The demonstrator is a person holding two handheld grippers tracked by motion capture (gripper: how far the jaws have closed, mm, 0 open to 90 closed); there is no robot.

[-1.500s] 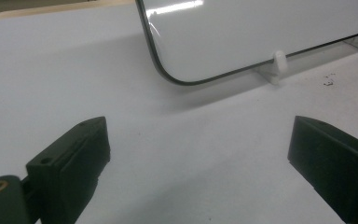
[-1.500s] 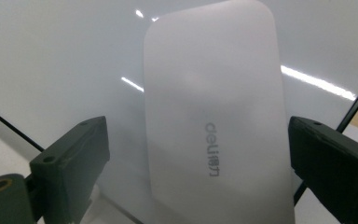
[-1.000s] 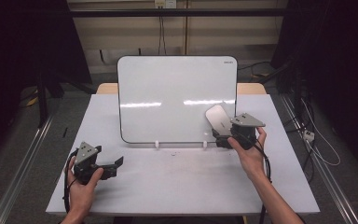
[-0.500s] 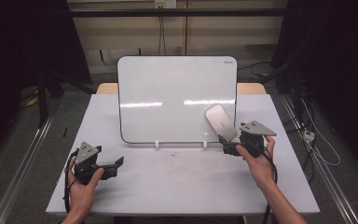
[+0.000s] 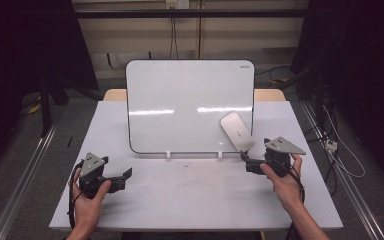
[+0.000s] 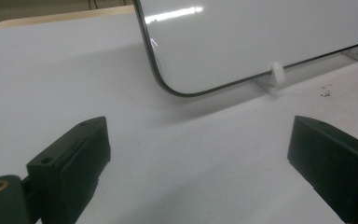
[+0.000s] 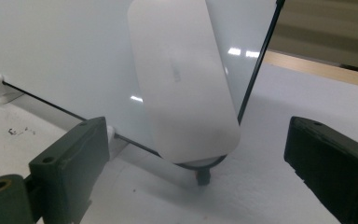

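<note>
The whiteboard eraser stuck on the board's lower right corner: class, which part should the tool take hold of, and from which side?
Grip the eraser across its two long edges, near its lower end, coming from the board's front. It lies flat against the board, tilted, so probably only the narrow sides are free. The right tool already faces it, jaws open wider than the eraser.

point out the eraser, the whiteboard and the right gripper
eraser [image 7: 184, 88], right gripper view, middle of its pale flat face.
whiteboard [image 5: 180, 100], high view, bare centre of the white surface.
right gripper [image 5: 245, 159], high view, midway between its two black fingertips, just below the eraser.
</note>
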